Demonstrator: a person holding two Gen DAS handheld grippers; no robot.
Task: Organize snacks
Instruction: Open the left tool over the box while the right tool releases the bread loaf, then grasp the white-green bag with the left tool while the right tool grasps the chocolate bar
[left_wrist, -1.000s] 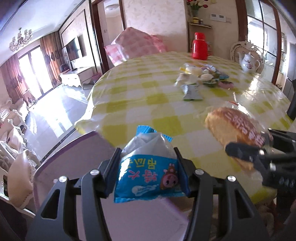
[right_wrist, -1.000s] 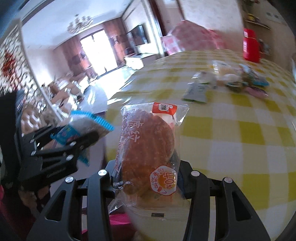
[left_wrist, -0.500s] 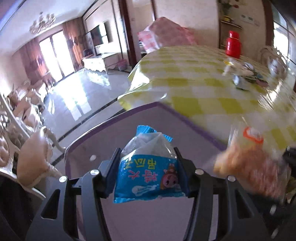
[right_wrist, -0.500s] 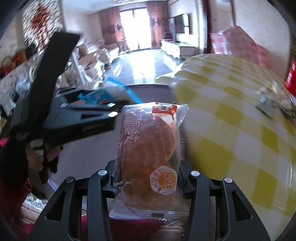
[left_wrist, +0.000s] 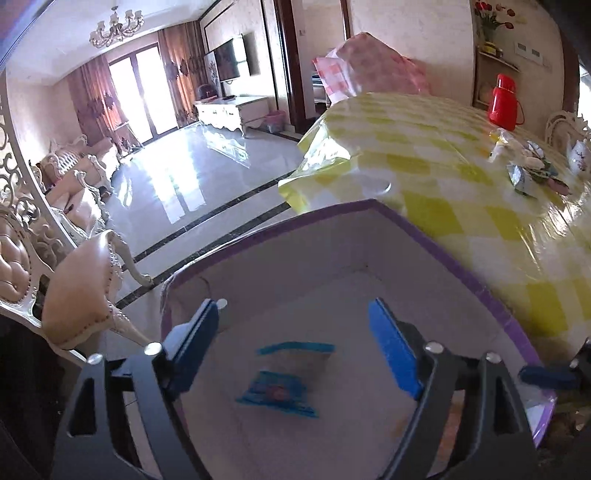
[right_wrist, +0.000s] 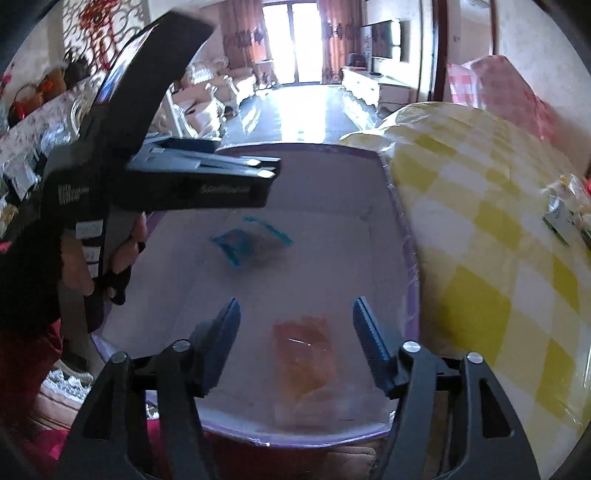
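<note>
Left wrist view: the left gripper (left_wrist: 295, 347) was seen with its jaws opening, nothing pressed between them, above a purple-rimmed box (left_wrist: 443, 254) set against the edge of the checked table (left_wrist: 461, 192). A blue snack packet (left_wrist: 282, 384) was blurred below, near the box's middle. The right gripper (right_wrist: 295, 347) was likewise opening over an orange bread packet (right_wrist: 304, 354) toward the box's near edge.

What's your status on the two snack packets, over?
Left hand-held gripper and right hand-held gripper both opening, nothing between the pads. Blue snack packet and orange bread packet inside purple-rimmed box. Nothing in the way.
</note>
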